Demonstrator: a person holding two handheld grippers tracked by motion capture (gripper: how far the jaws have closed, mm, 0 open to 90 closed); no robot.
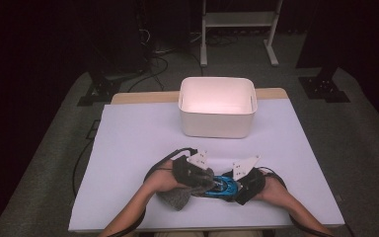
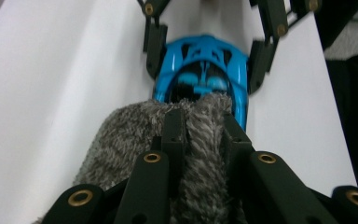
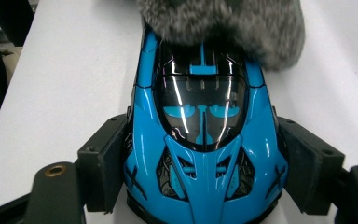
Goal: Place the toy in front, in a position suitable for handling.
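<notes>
We are working near the front edge of the white-covered table (image 1: 128,148) with a glossy blue plastic toy sports car (image 1: 223,187) lying between our two hands. Our right gripper (image 1: 237,190) is clamping the car across its body: in the right gripper view the two black jaws are pressing against both flanks of the toy car (image 3: 205,154), one on each side, with the dark windscreen facing up between them. Our left gripper (image 1: 197,180) is pinching a fuzzy grey cloth (image 1: 177,197), its jaws having closed down on a fold of it; in the left gripper view the grey cloth (image 2: 158,140) is bunching between and around the black jaws, and its far end is lying over the near end of the blue car (image 2: 203,70). The right gripper's jaws (image 2: 205,51) are showing there too, bracketing the car from the far side. In the right gripper view the cloth (image 3: 223,23) is covering the far end of the car's roof. Farther back on the table, well apart from our hands, a white rectangular plastic bin (image 1: 217,126) is standing upright and open at the top.
</notes>
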